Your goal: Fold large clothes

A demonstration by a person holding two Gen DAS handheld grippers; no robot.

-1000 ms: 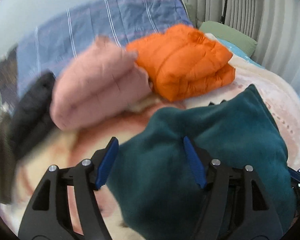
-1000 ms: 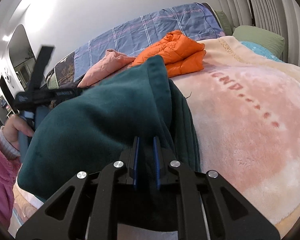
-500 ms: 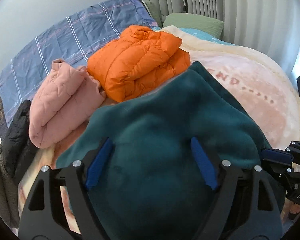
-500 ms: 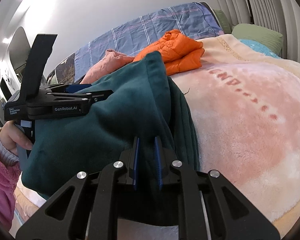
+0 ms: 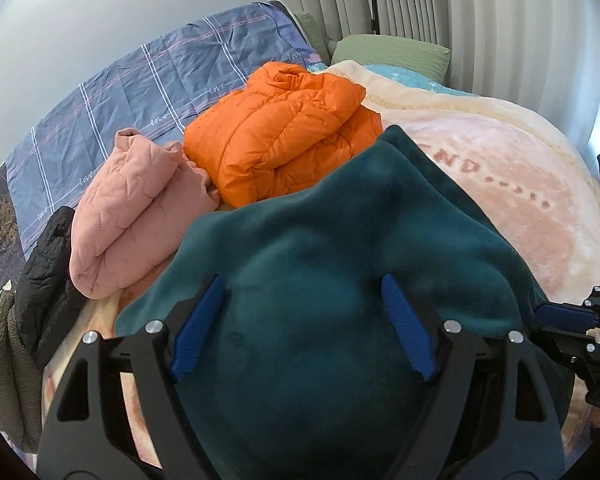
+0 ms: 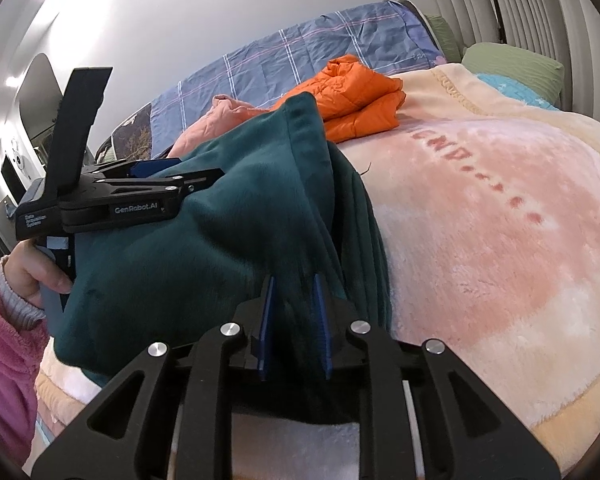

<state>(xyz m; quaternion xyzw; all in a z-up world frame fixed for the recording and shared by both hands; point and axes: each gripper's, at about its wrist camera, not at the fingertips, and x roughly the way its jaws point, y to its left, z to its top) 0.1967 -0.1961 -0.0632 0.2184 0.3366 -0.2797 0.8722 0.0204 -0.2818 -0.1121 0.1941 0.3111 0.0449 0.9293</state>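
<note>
A teal fleece garment lies bundled on the pink blanket, with its folded edge rising toward the far side. My left gripper is open wide over the top of the bundle, and the fleece bulges up between its blue pads. In the right wrist view the left gripper lies flat on the bundle's left side, held by a hand. My right gripper has a thick fold of the teal fleece between its pads, and its jaws are opening.
Beyond the bundle lie a folded orange puffer jacket and a folded pink jacket. A black garment and an olive one lie at the left. A blue plaid sheet and a green pillow are at the back.
The left gripper swung from beside the bundle to over its middle, and its jaws spread wider. The right gripper's pads parted a little around the fold.
</note>
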